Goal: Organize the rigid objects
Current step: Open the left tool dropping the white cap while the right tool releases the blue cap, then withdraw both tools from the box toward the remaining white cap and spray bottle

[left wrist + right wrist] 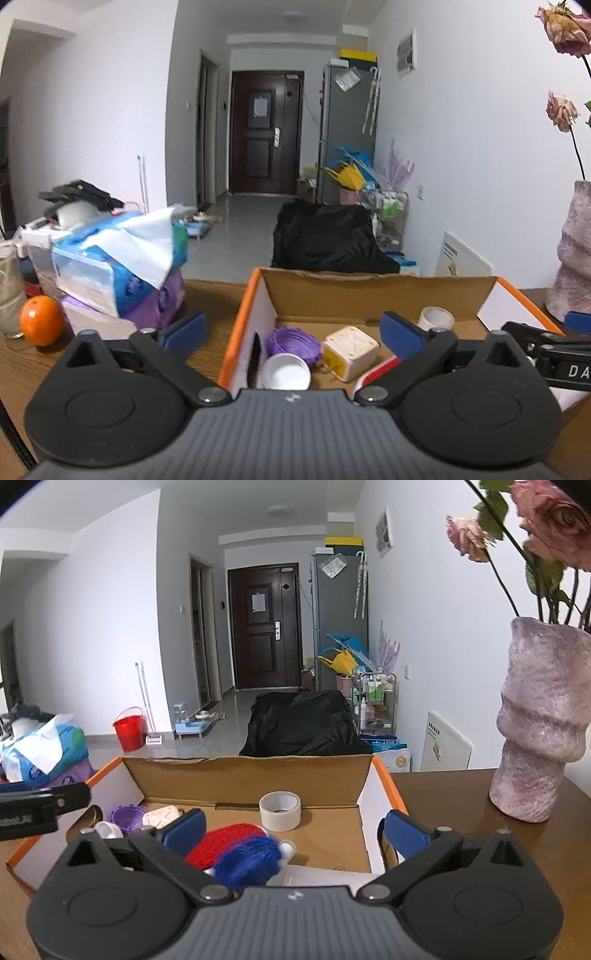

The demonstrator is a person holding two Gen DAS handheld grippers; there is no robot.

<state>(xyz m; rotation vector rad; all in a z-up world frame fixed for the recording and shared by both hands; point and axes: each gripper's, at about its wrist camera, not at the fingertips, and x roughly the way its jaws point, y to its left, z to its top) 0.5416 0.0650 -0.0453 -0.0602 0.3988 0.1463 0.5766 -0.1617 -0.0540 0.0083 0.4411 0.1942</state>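
Seems nearly done — orange (41, 319) left out on the table (207, 295) at far left, then purple piece (293, 341), white cube (351, 352), brushes (240, 853) and tape roll (280, 810) already in the cardboard box (251, 775), with left gripper (291, 328) and right gripper (293, 829) both spread wide, empty.

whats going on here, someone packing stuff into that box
A person holds two grippers over an open cardboard box on a wooden table. Both the left gripper and right gripper are open and hold nothing. Inside the box lie a tape roll, a purple basket, a white cube and a red and blue brush.
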